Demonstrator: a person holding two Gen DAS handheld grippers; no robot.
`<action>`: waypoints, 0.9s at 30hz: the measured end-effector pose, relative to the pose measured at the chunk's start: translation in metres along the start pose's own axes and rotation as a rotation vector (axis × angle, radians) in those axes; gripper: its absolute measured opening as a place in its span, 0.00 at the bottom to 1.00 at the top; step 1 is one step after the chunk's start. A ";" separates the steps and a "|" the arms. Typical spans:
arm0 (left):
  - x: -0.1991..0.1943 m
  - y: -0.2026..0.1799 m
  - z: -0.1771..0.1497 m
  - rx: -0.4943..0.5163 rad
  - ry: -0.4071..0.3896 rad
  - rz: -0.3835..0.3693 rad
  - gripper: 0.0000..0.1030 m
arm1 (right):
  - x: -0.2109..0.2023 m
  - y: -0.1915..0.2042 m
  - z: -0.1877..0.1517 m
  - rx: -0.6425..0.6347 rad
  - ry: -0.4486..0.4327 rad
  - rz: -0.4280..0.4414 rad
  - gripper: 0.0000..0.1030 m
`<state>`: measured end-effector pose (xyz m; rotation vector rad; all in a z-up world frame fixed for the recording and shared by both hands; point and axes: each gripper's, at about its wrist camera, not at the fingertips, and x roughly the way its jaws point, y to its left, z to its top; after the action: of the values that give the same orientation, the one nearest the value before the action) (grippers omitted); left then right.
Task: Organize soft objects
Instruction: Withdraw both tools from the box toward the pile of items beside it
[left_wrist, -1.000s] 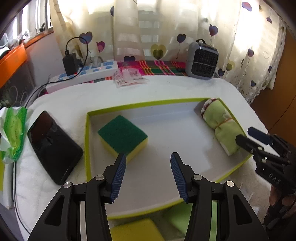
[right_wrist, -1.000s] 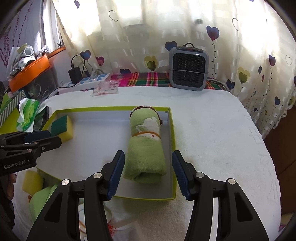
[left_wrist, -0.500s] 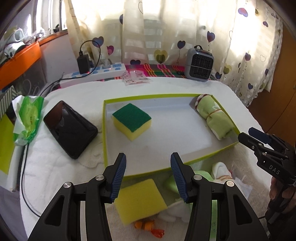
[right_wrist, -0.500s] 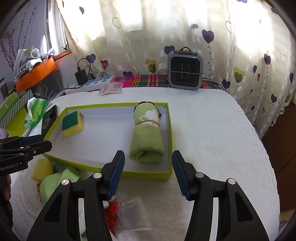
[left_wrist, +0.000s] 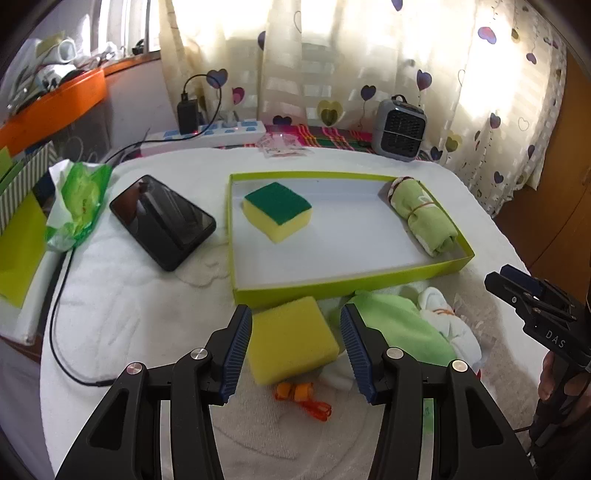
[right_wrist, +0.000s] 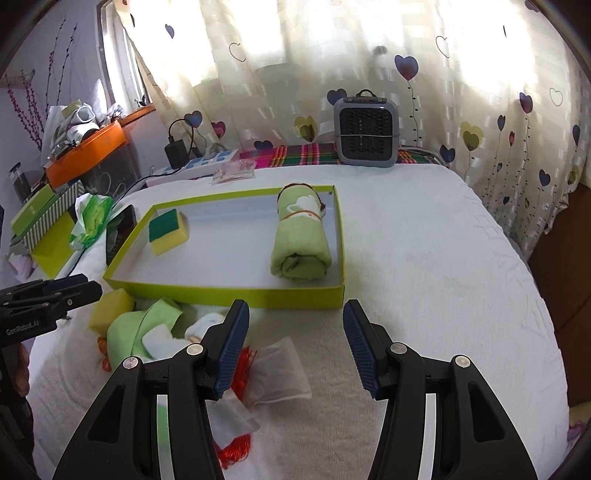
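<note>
A lime-green tray (left_wrist: 347, 284) on the white-covered table holds a green-topped sponge (left_wrist: 277, 210) at its left and a rolled green towel (left_wrist: 424, 218) at its right end. In front of the tray lie a plain yellow sponge (left_wrist: 291, 339), a crumpled green cloth (left_wrist: 399, 325), a white cloth (left_wrist: 443, 321) and an orange tie (left_wrist: 303, 397). My left gripper (left_wrist: 295, 312) hovers open over the yellow sponge, its pads clear of it. My right gripper (right_wrist: 295, 308) is open and empty over bare table before the tray (right_wrist: 240, 293), beside a clear bag of red threads (right_wrist: 273, 369).
A black phone (left_wrist: 162, 221) and a green wipes pack (left_wrist: 79, 199) lie left of the tray, with a cable (left_wrist: 59, 314) running by. A power strip (left_wrist: 207, 131) and a small grey heater (left_wrist: 399, 129) stand at the back. The table drops off at the right.
Both grippers have drawn back from the tray toward the near table edge. The loose yellow sponge, cloths and bag have come into view. Jaw openings look the same.
</note>
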<state>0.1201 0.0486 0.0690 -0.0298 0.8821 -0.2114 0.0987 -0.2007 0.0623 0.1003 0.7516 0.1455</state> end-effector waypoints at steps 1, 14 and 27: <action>-0.001 0.001 -0.002 -0.005 0.000 -0.002 0.48 | -0.001 0.001 -0.003 0.000 0.003 0.006 0.53; -0.008 0.032 -0.035 -0.105 0.019 -0.011 0.48 | -0.009 0.000 -0.032 0.002 0.032 0.057 0.53; -0.002 0.036 -0.044 -0.129 0.039 -0.025 0.48 | -0.001 -0.024 -0.045 0.073 0.074 0.046 0.53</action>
<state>0.0913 0.0868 0.0388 -0.1575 0.9341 -0.1783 0.0695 -0.2226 0.0267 0.1827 0.8287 0.1667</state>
